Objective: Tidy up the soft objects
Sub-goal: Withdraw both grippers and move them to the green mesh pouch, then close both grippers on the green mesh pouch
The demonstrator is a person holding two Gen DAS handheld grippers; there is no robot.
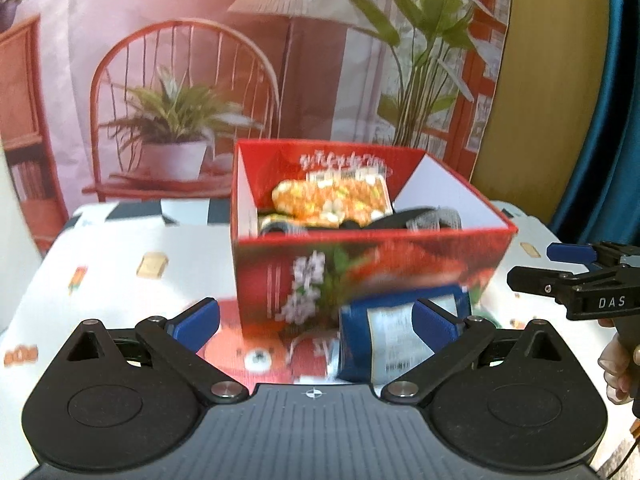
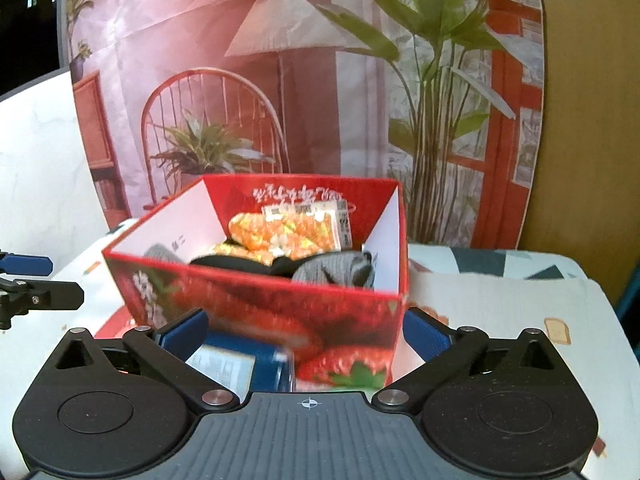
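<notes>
Right now my left gripper [image 1: 316, 320] has its jaws spread wide with nothing pinched, and so does my right gripper [image 2: 306, 334]. Between the left jaws, toward four o'clock, lies a blue packet [image 1: 394, 336] with a pale printed label, blurred, sitting on the cloth just before the box; it touches neither pad as far as I can tell. From the right wrist view the same packet [image 2: 240, 360] shows at seven o'clock, low against the box's front wall. Beyond it stands the red box [image 1: 360, 264], open-topped, printed with strawberries and white blossoms, its near rim straight and its inner walls white. Inside, an orange-and-yellow patterned soft bundle [image 1: 332, 198] with a paper tag leans at the back wall, and dark and grey socks [image 2: 340, 270] lie in front of it. White patterned tablecloth [image 1: 120, 272] lies open at nine o'clock of the box, with room to move. At three o'clock the right gripper's fingers [image 1: 568, 252] come in from the edge. Farther back hangs a printed backdrop [image 1: 180, 80].
</notes>
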